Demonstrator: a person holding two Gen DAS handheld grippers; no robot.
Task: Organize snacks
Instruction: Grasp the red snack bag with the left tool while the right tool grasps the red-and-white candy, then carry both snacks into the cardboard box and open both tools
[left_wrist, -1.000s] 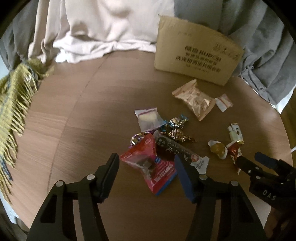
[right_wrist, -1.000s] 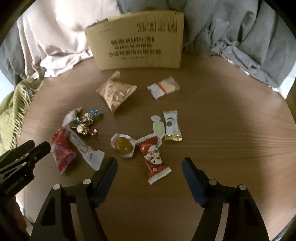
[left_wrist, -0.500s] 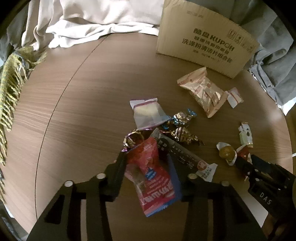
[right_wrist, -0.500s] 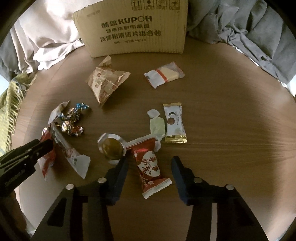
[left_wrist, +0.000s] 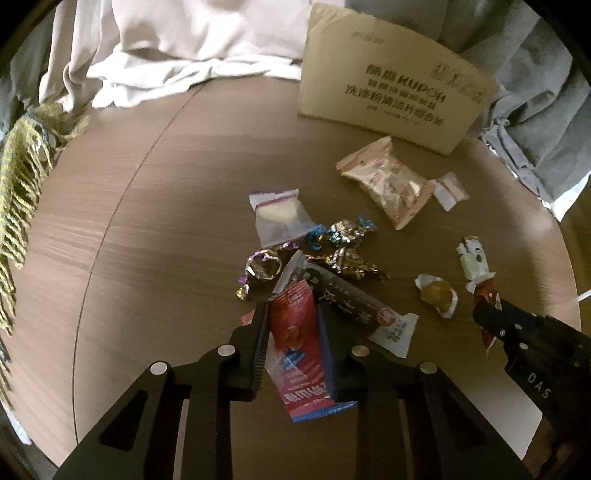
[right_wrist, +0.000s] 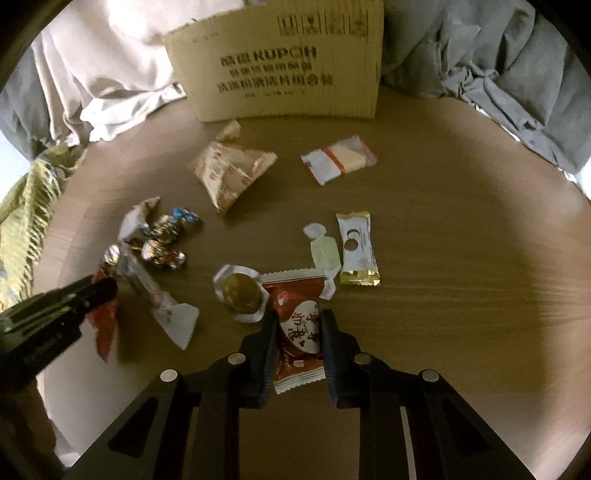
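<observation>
red glossy snack packet (left_wrist: 299, 347), flat and crinkled with a blue bottom edge, sits pinched between the left gripper (left_wrist: 293, 321) fingers at the near side of the round wood-grain desk (left_wrist: 155, 221). dark red packet with white heart (right_wrist: 297, 332) is clamped by the right gripper (right_wrist: 297, 325) fingers. just beyond: one long dark bar (left_wrist: 351, 302), three foil twist candies (left_wrist: 340, 243), one round gold candy (right_wrist: 240, 291). cardboard box (right_wrist: 280, 70) stands at the back.

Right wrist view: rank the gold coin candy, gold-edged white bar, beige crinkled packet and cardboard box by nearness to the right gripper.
1. Gold coin candy, just left of the right gripper.
2. Gold-edged white bar, ahead right.
3. Beige crinkled packet, farther, ahead left.
4. Cardboard box, at the back.
</observation>
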